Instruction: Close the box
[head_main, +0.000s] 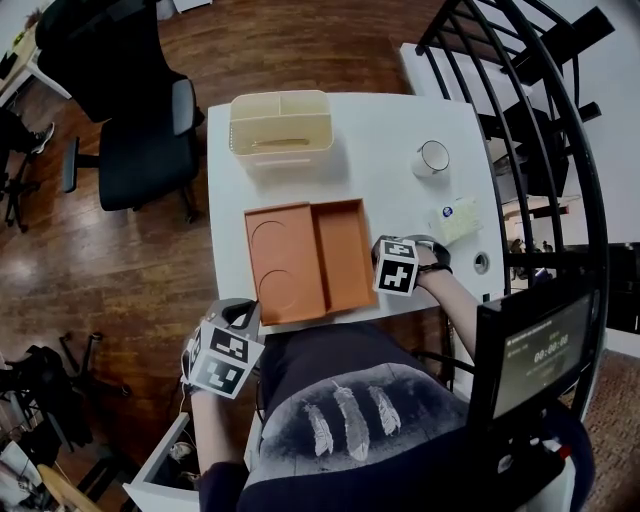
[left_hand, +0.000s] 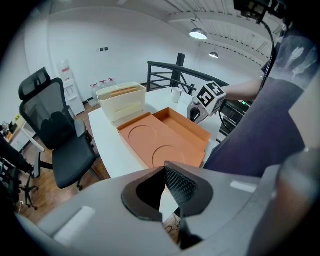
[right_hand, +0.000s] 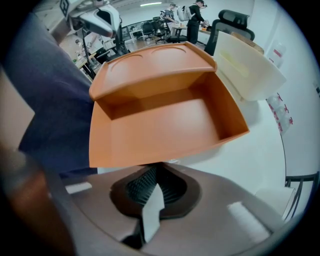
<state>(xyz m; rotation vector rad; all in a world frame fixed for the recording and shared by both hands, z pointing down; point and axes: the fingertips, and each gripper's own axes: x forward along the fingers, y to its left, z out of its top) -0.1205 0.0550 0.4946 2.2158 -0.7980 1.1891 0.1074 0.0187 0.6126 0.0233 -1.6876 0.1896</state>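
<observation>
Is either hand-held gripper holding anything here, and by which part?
Nothing is held. The left hand-held gripper and the right hand-held gripper both have their jaws together and empty; the open box is not between either pair.

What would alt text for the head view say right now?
An orange box lies open on a white table, its lid flat to the left. The right gripper is beside the box's right wall; the left gripper hangs by the table's near-left corner.

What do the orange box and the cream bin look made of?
Orange box: probably matte card or moulded pulp; thin stiff walls, pressed circles in the lid, no shine. Cream bin: likely plastic; smooth, faintly translucent walls.
</observation>
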